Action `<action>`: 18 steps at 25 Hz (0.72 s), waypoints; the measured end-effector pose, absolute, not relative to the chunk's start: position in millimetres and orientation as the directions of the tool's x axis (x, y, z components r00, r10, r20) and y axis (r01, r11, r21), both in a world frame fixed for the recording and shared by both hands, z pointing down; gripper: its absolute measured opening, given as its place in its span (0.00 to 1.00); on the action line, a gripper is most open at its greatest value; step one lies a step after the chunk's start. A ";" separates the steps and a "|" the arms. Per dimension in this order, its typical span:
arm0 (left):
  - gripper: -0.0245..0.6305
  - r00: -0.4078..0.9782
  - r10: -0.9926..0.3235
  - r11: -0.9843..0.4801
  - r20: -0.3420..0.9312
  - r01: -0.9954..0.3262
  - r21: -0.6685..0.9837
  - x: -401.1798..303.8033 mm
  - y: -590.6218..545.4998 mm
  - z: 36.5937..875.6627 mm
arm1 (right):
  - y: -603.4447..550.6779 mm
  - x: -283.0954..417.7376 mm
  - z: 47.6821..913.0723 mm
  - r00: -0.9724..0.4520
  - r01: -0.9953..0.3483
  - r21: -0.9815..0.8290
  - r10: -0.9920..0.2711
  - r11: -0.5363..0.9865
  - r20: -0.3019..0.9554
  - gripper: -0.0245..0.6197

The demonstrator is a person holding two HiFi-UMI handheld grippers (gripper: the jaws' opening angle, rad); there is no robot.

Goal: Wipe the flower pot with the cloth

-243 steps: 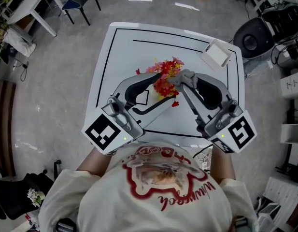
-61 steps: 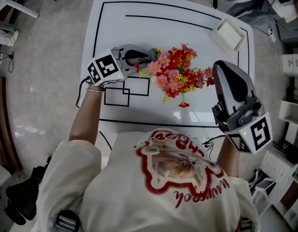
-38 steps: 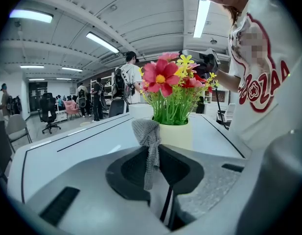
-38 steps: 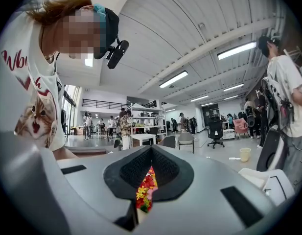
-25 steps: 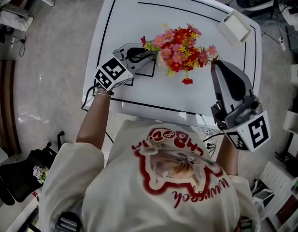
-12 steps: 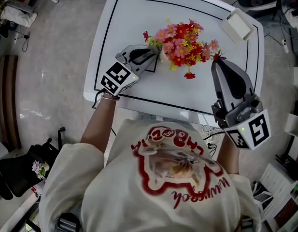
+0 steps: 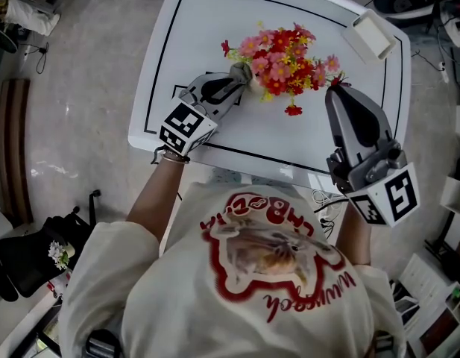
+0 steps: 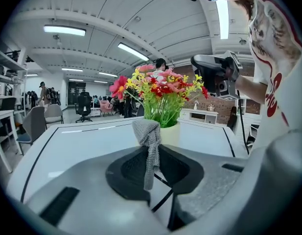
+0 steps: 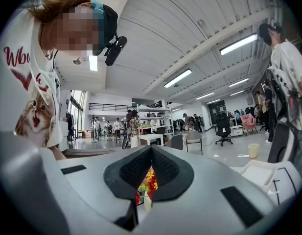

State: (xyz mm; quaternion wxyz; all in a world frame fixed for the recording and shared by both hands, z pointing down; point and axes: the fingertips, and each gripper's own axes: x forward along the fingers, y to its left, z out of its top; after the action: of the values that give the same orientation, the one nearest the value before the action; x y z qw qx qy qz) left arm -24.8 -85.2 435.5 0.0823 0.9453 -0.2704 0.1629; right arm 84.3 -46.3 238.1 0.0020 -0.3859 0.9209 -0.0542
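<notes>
The pale cream flower pot (image 8: 171, 135), stuffed with green stems and red, pink and yellow flowers (image 7: 283, 51), stands upright near the middle of the white counter (image 7: 207, 28), which is marked with black lines. The blooms lean over toward its 3 o'clock. The left gripper (image 7: 237, 82) points at the pot from about 8 o'clock, its fingers pinched tight on a bunched grey knitted cloth (image 8: 147, 131). The wad of cloth looks to be against the pot's near wall, just under the blooms. I'd judge the wiping is under way on that one side. The pot shows no dirt I can make out, so how much is done I cannot tell, and the far wall and the side toward 3 o'clock would seem left to do. The right gripper (image 7: 338, 89) hangs above the counter at the flowers' 4 o'clock, fingers closed together on nothing and clear of the pot. A shallow white rectangular tray (image 7: 371, 36) sits at the counter's 2 o'clock corner, well apart. Round about there is a pale grey polished floor (image 7: 88, 88). It is a big open workroom under long ceiling strip lights (image 8: 65, 30), with a dark office chair (image 8: 83, 104), white tables and a few people in the distance.
</notes>
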 end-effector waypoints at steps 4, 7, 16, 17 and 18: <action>0.13 0.804 -0.497 -0.822 0.326 -0.557 0.118 -22.2 -76.2 433.6 | -44.6 85.9 239.7 -0.706 -0.706 -0.105 -0.707 0.700 0.040 0.04; 0.13 0.805 -0.501 -0.817 0.318 -0.562 0.134 -18.5 -69.1 431.5 | -43.2 88.5 240.9 -0.708 -0.705 -0.110 -0.706 0.701 0.040 0.04; 0.13 0.791 -0.531 -0.786 0.302 -0.594 0.173 -12.5 -61.2 429.9 | -37.3 90.1 245.4 -0.719 -0.694 -0.120 -0.693 0.710 0.049 0.04; 0.13 0.790 -0.533 -0.785 0.302 -0.595 0.171 -11.8 -60.6 429.4 | -36.8 90.5 245.8 -0.719 -0.693 -0.122 -0.693 0.711 0.049 0.04; 0.13 0.789 -0.535 -0.785 0.300 -0.597 0.169 -10.9 -59.8 428.6 | -36.4 90.7 246.3 -0.720 -0.692 -0.124 -0.692 0.711 0.050 0.04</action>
State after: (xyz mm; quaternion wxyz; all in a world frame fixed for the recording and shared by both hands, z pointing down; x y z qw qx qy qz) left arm -10.9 -59.8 428.6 0.1287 0.9371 -0.3020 0.1188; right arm 90.7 -36.4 246.3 0.0002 -0.3742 0.9249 -0.0668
